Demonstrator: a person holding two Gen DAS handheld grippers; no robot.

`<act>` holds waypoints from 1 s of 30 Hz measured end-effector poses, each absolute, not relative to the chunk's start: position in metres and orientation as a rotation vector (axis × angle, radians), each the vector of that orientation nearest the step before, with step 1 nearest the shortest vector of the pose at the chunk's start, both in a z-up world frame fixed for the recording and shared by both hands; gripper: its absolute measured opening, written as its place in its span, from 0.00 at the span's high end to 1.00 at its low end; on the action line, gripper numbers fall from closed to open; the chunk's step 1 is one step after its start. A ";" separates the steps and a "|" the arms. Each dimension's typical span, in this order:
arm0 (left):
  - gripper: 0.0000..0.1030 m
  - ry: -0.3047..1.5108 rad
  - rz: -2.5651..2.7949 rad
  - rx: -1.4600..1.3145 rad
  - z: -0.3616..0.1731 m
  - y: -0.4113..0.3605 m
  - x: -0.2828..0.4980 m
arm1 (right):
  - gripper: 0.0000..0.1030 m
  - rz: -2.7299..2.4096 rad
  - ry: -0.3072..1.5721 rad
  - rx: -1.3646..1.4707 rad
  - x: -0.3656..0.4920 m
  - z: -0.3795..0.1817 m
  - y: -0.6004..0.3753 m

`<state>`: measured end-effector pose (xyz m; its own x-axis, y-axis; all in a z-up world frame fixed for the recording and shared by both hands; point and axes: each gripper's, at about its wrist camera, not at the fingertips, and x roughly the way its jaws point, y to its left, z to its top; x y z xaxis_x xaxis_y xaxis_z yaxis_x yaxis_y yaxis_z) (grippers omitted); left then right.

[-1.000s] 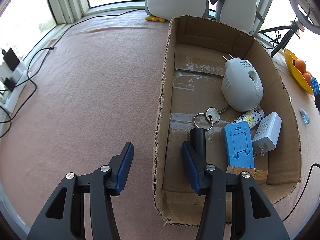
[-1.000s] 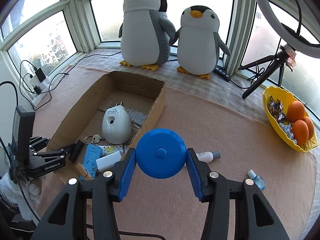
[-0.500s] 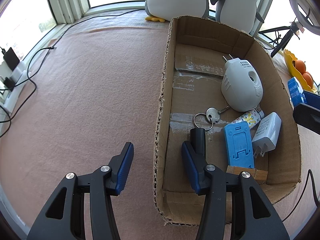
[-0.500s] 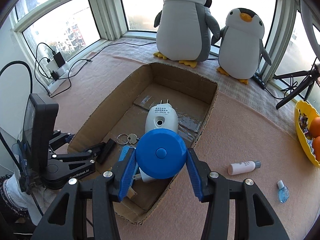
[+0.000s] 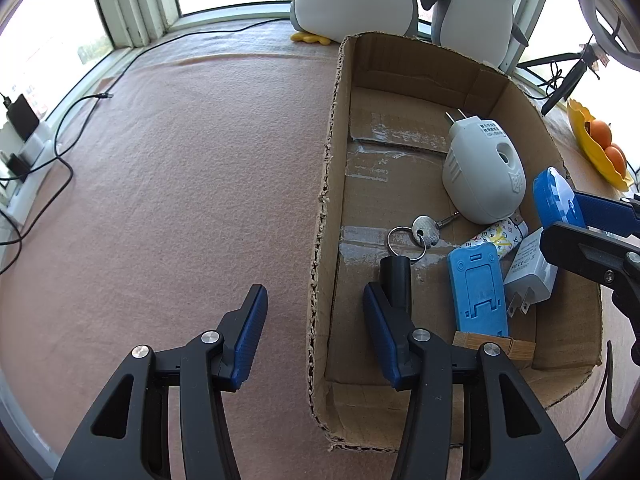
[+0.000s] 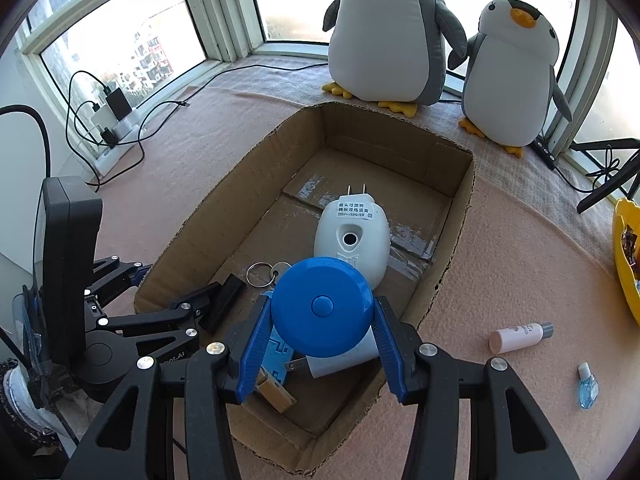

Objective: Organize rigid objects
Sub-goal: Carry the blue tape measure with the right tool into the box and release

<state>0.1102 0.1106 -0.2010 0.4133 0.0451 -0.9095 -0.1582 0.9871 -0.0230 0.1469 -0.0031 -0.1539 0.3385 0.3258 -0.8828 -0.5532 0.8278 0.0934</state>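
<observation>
My right gripper is shut on a round blue tape measure and holds it above the near end of the open cardboard box. The tape measure also shows in the left wrist view over the box's right wall. In the box lie a white plug-in device, a key on a ring, a blue stand, a white charger, a black cylinder and a wooden block. My left gripper is open, straddling the box's left wall.
Two plush penguins stand behind the box by the window. A pink-white bottle and a small blue bottle lie on the pink cloth to the right. A yellow fruit bowl sits far right. Cables and a power strip lie at left.
My right gripper has carried the blue tape measure left and forward, from above the cloth to above the box's near end. The left gripper has not moved.
</observation>
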 end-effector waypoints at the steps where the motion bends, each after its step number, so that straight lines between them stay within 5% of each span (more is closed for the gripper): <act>1: 0.52 1.138 0.128 -0.112 -0.201 0.111 0.110 | 0.55 0.580 1.086 -0.239 0.147 -0.155 -0.003; 12: 0.52 1.137 0.128 -0.113 -0.201 0.110 0.110 | 0.55 0.584 1.088 -0.252 0.147 -0.157 0.000; 16: 0.52 1.137 0.128 -0.113 -0.201 0.111 0.110 | 0.42 0.582 1.080 -0.246 0.148 -0.155 -0.001; 30: 0.52 1.136 0.128 -0.114 -0.202 0.111 0.110 | 0.40 0.576 1.076 -0.243 0.148 -0.153 -0.003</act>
<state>0.1102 0.1110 -0.2020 0.4151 0.0438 -0.9087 -0.1601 0.9868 -0.0256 0.1481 -0.0034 -0.1529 0.3464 0.3239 -0.8804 -0.5529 0.8287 0.0873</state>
